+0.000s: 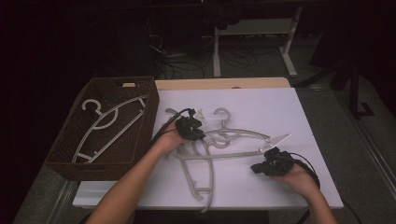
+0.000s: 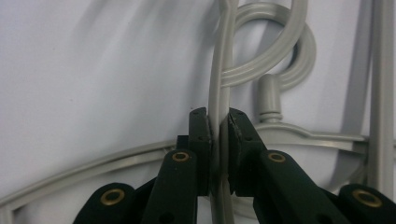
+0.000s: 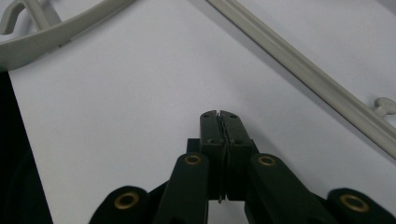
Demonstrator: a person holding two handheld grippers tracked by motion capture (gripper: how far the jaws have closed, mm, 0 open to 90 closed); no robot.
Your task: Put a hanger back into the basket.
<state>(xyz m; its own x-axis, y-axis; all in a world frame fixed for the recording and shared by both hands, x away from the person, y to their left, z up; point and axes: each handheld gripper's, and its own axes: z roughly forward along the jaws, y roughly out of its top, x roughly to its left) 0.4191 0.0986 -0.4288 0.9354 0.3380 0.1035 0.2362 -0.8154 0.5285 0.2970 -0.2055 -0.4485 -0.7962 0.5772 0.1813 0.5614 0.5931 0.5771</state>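
Left gripper view: left gripper (image 2: 218, 128) clamped on grey hanger (image 2: 219, 70) bar, just short of hook loop ahead. Should lift slowly, keep clear of tangled hangers beside, carry to basket (image 1: 93, 161) at left. Right gripper (image 3: 219, 122) shut, empty, near another hanger bar (image 3: 303, 70). White tabletop (image 1: 261, 186); dark room behind.

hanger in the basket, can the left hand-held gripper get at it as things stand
Probably not yet: the left hand-held gripper is shut on a hanger on the table. The basket is open-topped, its hanger uncovered.
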